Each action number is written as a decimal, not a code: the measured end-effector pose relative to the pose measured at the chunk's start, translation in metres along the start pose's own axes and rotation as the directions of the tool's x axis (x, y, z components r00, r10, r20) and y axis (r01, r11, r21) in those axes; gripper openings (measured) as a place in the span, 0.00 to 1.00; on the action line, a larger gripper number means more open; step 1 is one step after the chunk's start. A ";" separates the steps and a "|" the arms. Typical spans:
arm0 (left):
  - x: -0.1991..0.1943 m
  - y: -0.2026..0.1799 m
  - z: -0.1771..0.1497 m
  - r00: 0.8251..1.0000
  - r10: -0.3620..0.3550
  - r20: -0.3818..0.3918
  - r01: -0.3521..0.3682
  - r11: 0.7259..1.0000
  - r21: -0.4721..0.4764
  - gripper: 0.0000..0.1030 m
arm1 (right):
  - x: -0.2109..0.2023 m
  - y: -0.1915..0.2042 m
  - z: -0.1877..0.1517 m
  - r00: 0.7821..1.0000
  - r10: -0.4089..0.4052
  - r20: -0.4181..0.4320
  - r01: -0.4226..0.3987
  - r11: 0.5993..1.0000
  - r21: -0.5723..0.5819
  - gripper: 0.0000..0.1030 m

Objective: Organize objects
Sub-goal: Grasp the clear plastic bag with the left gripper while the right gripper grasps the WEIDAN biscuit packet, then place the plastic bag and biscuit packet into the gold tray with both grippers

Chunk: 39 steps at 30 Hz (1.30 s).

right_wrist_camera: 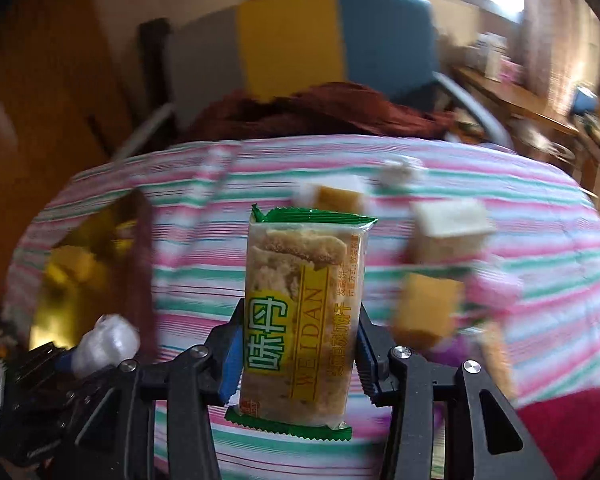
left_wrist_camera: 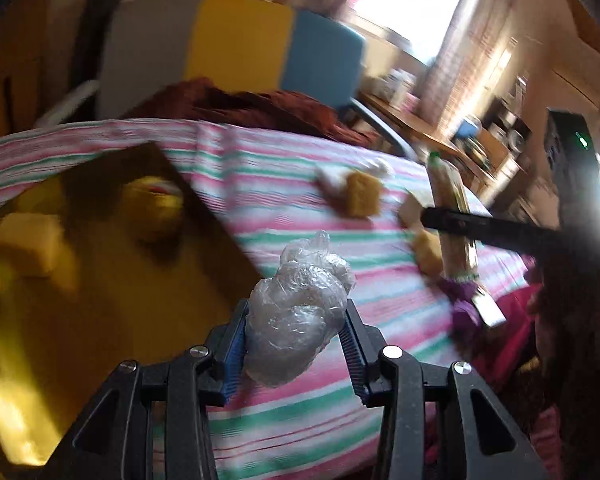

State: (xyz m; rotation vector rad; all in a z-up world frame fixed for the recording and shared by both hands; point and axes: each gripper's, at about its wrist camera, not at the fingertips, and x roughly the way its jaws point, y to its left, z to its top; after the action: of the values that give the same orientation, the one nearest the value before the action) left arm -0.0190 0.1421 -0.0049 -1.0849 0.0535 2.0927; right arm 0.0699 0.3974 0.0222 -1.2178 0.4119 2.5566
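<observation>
My left gripper is shut on a crumpled ball of clear plastic wrap, held above the striped cloth just right of a yellow box. My right gripper is shut on a green-edged biscuit packet, held upright over the cloth. The same packet shows at the right of the left wrist view, clamped by the other gripper's dark arm. The plastic ball appears at the lower left of the right wrist view. Loose wrapped cake pieces lie on the cloth.
The yellow box holds a pale block and a yellow item. More snack cubes and a white-topped one lie scattered. A brown blanket and a grey, yellow and blue chair back stand behind.
</observation>
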 end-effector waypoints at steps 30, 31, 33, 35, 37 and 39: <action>-0.079 0.176 -0.006 0.908 0.412 0.072 -0.368 0.869 -0.331 0.66 | 0.104 0.269 -0.053 0.865 0.396 -0.309 -0.477 0.840 -0.260 0.78; -0.081 0.171 -0.009 0.905 0.419 0.078 -0.374 0.869 -0.324 0.66 | 0.101 0.268 -0.054 0.883 0.373 -0.287 -0.449 0.849 -0.279 0.81; -0.081 0.161 -0.012 0.899 0.429 0.088 -0.384 0.869 -0.313 0.66 | 0.093 0.262 -0.055 0.908 0.338 -0.247 -0.404 0.860 -0.311 0.86; -0.081 0.151 -0.014 0.895 0.436 0.095 -0.393 0.871 -0.296 0.66 | 0.081 0.254 -0.054 0.930 0.311 -0.196 -0.362 0.868 -0.339 0.94; -0.082 0.142 -0.016 0.884 0.456 0.101 -0.414 0.866 -0.279 0.66 | 0.073 0.252 -0.054 0.941 0.301 -0.157 -0.338 0.875 -0.347 0.98; -0.081 0.135 -0.018 0.874 0.475 0.103 -0.436 0.860 -0.264 0.66 | 0.065 0.247 -0.054 0.956 0.276 -0.099 -0.293 0.886 -0.358 1.00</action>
State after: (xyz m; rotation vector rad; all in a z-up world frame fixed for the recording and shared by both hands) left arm -0.0651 -0.0091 0.0020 -1.1097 -0.0198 2.6704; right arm -0.0216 0.1583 -0.0283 -1.4365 0.1224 2.9629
